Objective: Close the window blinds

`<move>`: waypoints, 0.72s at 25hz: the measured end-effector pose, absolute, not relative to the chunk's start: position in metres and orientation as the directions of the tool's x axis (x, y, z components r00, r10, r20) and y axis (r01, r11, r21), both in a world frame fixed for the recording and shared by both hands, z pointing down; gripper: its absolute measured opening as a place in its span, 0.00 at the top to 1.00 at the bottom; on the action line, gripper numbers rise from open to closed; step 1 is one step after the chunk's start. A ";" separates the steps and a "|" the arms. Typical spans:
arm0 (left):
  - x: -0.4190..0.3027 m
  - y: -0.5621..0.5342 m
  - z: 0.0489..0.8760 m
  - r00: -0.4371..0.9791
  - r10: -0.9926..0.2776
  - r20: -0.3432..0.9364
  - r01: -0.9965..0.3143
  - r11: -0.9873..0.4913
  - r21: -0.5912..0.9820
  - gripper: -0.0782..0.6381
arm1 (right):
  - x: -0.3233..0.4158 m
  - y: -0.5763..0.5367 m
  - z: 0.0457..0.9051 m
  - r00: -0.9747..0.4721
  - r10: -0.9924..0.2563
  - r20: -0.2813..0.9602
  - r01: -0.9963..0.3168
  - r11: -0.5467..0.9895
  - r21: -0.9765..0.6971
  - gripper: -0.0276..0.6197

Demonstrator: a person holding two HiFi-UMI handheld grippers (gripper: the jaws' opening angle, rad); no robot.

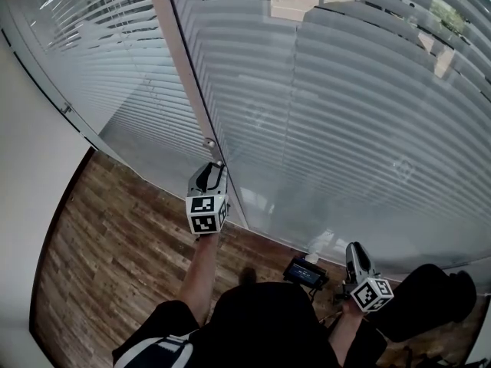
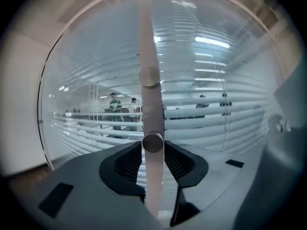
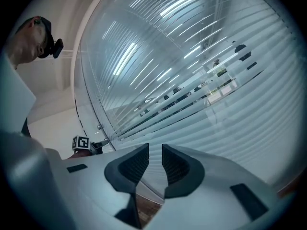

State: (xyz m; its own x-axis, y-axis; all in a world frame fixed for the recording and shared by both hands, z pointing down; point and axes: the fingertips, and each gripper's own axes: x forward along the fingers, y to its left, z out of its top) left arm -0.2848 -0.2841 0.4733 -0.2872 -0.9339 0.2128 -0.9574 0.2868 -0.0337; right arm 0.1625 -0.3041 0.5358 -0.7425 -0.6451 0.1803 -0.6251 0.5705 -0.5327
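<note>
The window blinds (image 1: 345, 121) are hanging full-length behind the glass, their slats lying partly tilted, so that gaps between them are showing the room beyond. We are working the lower tilt knob (image 2: 153, 142), a small round one projecting from the frame post (image 2: 146, 42) between two panes; a second knob (image 2: 149, 76) is sitting higher on the same post. The left tongs (image 2: 152, 147) are clamping this lower knob from both sides, one jaw on each flank. The right tongs (image 3: 155, 159) are idling low and well apart, above the wooden floor (image 1: 115, 236), their jaws standing a narrow gap apart with nothing between them. To do this step well, in our judgement, we should be rolling the left wrist about the knob's own axis, keeping the clamp square so the pads are not slipping, until the gaps disappear.
</note>
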 end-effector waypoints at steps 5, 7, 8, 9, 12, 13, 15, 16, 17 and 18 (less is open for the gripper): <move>-0.287 -0.280 0.475 -0.204 -0.965 0.165 -0.920 0.246 0.304 0.68 | 0.167 -0.300 0.537 -0.734 -0.653 0.186 -0.634 0.560 -0.533 0.82; -0.287 -0.279 0.474 -0.195 -0.969 0.148 -0.907 0.236 0.348 0.68 | 0.168 -0.299 0.538 -0.735 -0.653 0.182 -0.632 0.563 -0.533 0.82; -0.287 -0.278 0.472 -0.195 -0.971 0.140 -0.905 0.233 0.355 0.68 | 0.168 -0.299 0.538 -0.735 -0.653 0.182 -0.632 0.563 -0.533 0.82; -0.287 -0.278 0.471 -0.194 -0.972 0.132 -0.904 0.229 0.361 0.68 | 0.168 -0.298 0.538 -0.734 -0.654 0.183 -0.633 0.562 -0.532 0.82; -0.289 -0.280 0.469 -0.178 -0.977 0.118 -0.887 0.211 0.411 0.68 | 0.168 -0.298 0.538 -0.734 -0.654 0.186 -0.634 0.561 -0.532 0.82; -0.289 -0.281 0.469 -0.172 -0.978 0.116 -0.884 0.206 0.420 0.68 | 0.166 -0.297 0.537 -0.734 -0.653 0.186 -0.634 0.561 -0.532 0.82; -0.290 -0.282 0.469 -0.168 -0.979 0.118 -0.889 0.202 0.410 0.70 | 0.165 -0.298 0.537 -0.738 -0.651 0.180 -0.630 0.567 -0.532 0.82; -0.289 -0.282 0.469 -0.168 -0.978 0.122 -0.898 0.203 0.389 0.70 | 0.165 -0.298 0.537 -0.739 -0.650 0.177 -0.628 0.569 -0.531 0.82; -0.289 -0.282 0.469 -0.171 -0.977 0.129 -0.911 0.207 0.356 0.70 | 0.165 -0.299 0.537 -0.740 -0.649 0.176 -0.627 0.570 -0.531 0.82; -0.288 -0.282 0.469 -0.178 -0.974 0.141 -0.926 0.214 0.311 0.70 | 0.164 -0.299 0.537 -0.740 -0.649 0.177 -0.627 0.571 -0.530 0.82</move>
State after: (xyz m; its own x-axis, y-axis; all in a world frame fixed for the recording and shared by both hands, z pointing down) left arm -0.2882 -0.2822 0.4687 -0.1776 -0.9740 0.1408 -0.9260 0.2138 0.3112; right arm 0.1645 -0.2992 0.5372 -0.7401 -0.6488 0.1772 -0.6272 0.5708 -0.5299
